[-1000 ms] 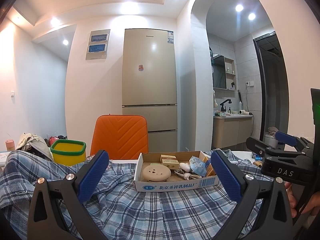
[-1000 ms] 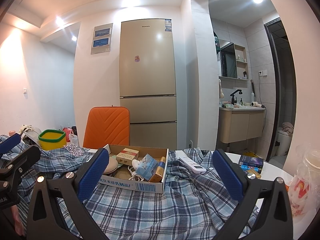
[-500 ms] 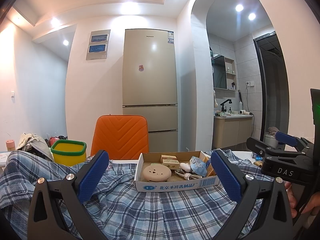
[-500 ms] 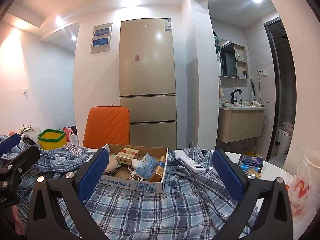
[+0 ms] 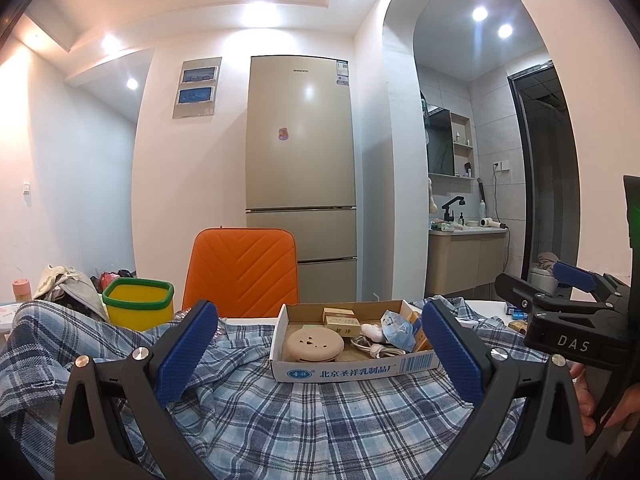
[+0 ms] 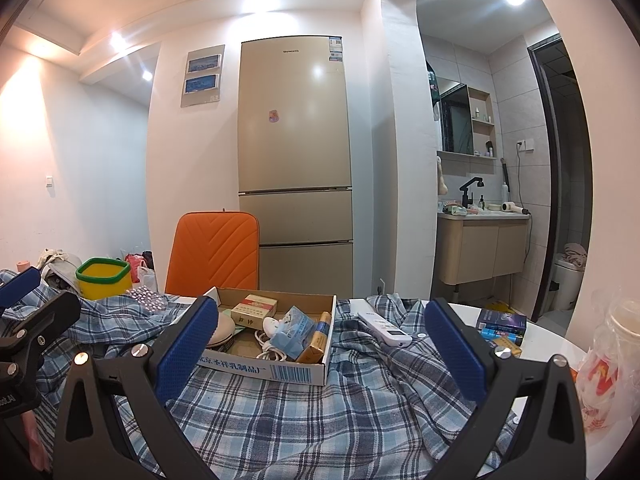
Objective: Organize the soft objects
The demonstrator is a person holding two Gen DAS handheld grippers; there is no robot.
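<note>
A blue-and-white plaid shirt (image 5: 304, 420) lies spread and rumpled over the table, filling the lower part of the left wrist view; the same plaid shirt (image 6: 320, 408) fills the lower part of the right wrist view. My left gripper (image 5: 318, 352) hovers just above it, open, nothing between its blue pads. My right gripper (image 6: 320, 350) is open too, a little above the cloth, and empty. In the left wrist view, the right gripper (image 5: 568, 300) shows at the right edge, a hand below it.
A shallow cardboard box (image 5: 352, 372) of small items sits on the shirt, ahead of both grippers. A white remote (image 6: 384, 326) lies on the cloth. A yellow bin (image 5: 138, 306) and an orange chair (image 5: 242, 270) stand behind. A plastic bag (image 6: 604, 364) and small boxes (image 6: 500, 328) sit right.
</note>
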